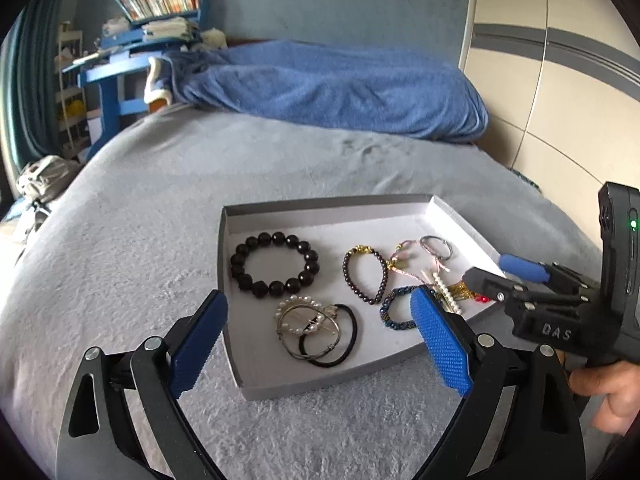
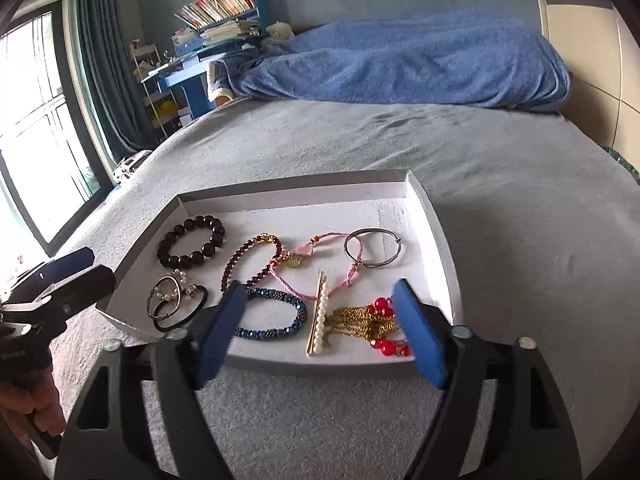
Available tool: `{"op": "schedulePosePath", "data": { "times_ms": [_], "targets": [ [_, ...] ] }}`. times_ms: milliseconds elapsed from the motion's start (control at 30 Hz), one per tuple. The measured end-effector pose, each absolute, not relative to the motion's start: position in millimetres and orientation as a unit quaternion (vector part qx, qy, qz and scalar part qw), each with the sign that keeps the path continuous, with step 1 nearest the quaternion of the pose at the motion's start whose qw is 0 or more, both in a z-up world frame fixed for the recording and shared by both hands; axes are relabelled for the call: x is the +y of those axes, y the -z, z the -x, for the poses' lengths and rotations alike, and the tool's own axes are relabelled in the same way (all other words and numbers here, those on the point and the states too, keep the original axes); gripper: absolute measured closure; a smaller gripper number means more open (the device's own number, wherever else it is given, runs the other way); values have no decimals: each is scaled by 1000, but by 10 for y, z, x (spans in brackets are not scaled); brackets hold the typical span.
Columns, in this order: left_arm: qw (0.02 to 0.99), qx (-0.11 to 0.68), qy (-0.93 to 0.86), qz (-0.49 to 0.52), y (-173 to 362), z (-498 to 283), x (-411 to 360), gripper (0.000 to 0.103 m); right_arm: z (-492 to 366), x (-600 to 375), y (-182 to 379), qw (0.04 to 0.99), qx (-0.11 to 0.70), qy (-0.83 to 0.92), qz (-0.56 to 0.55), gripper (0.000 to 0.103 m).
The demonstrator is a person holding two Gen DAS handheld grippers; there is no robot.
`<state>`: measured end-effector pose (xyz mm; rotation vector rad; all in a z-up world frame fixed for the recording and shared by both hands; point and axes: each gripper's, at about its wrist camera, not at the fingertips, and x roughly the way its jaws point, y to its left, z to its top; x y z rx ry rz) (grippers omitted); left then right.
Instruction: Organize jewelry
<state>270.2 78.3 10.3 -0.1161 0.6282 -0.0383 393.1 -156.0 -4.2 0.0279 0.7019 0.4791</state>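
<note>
A shallow white tray (image 1: 320, 210) (image 2: 432, 216) lies on the grey bed. In it lie a black bead bracelet (image 1: 274, 263) (image 2: 191, 246), a dark purple bead bracelet (image 1: 365, 274) (image 2: 250, 256), a pink cord bracelet (image 2: 316, 264), a silver ring bangle (image 2: 373, 253), a blue bead bracelet (image 2: 276, 314), a pearl hair clip (image 2: 319, 320), a gold chain with red beads (image 2: 372, 322), and a pearl hoop with black hair ties (image 1: 316, 330) (image 2: 176, 300). My left gripper (image 1: 320, 344) is open over the tray's near edge. My right gripper (image 2: 320, 332) is open, empty, at the tray's front right.
The grey blanket (image 1: 140, 240) covers the bed. A blue blanket (image 1: 340, 84) is bunched at the far end. A blue desk with books (image 1: 132, 52) stands at the back left. A window (image 2: 28, 128) is on the left, a wardrobe (image 1: 560, 80) on the right.
</note>
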Motion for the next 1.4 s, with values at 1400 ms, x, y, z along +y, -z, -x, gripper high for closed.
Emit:
{"op": "schedulePosePath", "data": {
  "times_ms": [1400],
  "targets": [
    [970, 237, -31, 35, 55, -1988, 519, 5, -3113, -1786, 61, 945, 265, -192, -4, 6]
  ]
}}
